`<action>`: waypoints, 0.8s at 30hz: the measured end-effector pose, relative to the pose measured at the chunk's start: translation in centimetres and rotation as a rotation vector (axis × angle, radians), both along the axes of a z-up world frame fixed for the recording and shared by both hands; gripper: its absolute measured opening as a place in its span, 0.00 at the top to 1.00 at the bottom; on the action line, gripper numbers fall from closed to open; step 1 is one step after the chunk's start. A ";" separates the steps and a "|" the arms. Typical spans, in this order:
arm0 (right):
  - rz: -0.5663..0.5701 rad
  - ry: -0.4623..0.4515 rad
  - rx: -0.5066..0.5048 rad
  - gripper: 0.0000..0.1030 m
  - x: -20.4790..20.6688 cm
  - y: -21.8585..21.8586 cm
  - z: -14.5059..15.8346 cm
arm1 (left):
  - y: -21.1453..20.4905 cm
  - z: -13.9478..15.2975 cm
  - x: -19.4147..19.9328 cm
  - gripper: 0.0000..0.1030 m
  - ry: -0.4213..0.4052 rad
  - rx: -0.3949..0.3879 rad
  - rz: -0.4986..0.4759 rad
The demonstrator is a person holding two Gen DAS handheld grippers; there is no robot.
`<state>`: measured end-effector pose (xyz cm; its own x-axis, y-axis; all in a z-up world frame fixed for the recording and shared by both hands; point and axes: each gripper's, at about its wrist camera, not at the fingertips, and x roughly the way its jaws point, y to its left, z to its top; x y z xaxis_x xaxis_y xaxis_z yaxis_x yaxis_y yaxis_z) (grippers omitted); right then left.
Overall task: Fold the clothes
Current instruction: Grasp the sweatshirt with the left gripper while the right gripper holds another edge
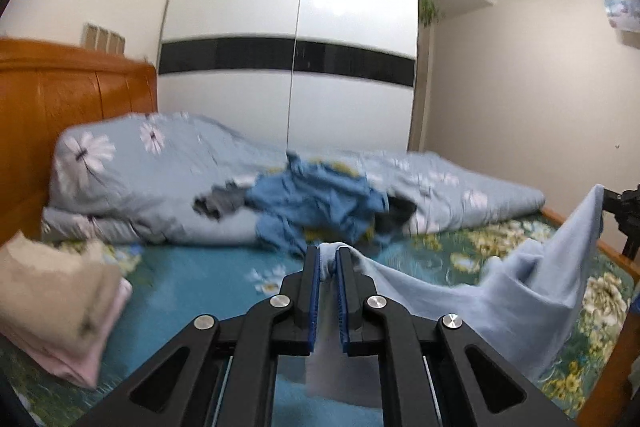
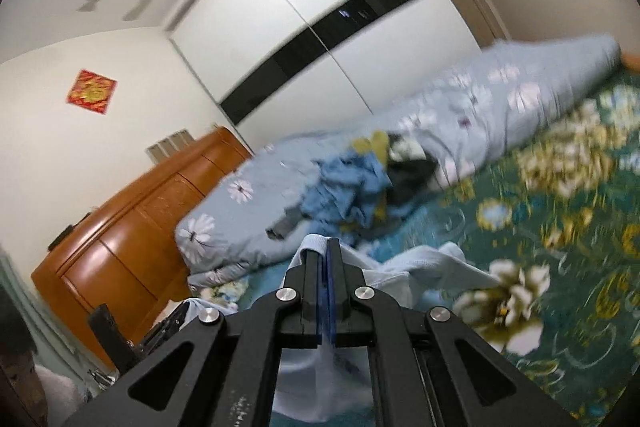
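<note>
A light blue garment [image 1: 516,291] hangs stretched between my two grippers above the bed. My left gripper [image 1: 329,259] is shut on one bunched corner of it. My right gripper [image 2: 323,251] is shut on another edge of the garment [image 2: 420,271], and it shows at the right edge of the left wrist view [image 1: 618,205] holding the cloth's raised tip. A pile of unfolded clothes, mostly blue with dark and yellow pieces [image 1: 316,203] [image 2: 352,187], lies on the bed beyond.
A folded stack of beige and pink clothes [image 1: 56,307] sits at the left on the teal floral bedsheet [image 2: 560,267]. A rolled pale blue floral duvet [image 1: 132,183] lies along the back. An orange wooden headboard [image 1: 72,95] and white wardrobe [image 1: 288,27] stand behind.
</note>
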<state>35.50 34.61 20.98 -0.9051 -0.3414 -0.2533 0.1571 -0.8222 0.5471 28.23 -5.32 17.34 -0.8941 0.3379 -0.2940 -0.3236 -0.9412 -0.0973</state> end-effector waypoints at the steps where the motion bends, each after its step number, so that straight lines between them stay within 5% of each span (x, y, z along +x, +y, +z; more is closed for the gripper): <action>1: 0.003 0.035 0.013 0.98 1.1 -0.1 1.3 | -0.5 0.9 0.7 0.92 0.024 0.004 0.003; 10: 0.040 0.276 0.116 0.98 10.3 -0.6 10.0 | -5.4 7.6 7.2 0.92 0.177 0.025 0.034; 15: 0.037 0.364 0.159 0.98 11.8 -0.3 13.5 | -7.9 9.8 6.1 0.92 0.167 0.026 0.061; 19: 0.029 0.212 0.195 0.98 4.1 -0.4 11.2 | -8.2 6.9 2.3 0.91 0.065 -0.003 0.104; 24: 0.068 -0.159 0.282 0.98 -9.1 -3.8 -1.1 | -8.2 -2.4 -4.5 0.91 -0.192 -0.079 0.171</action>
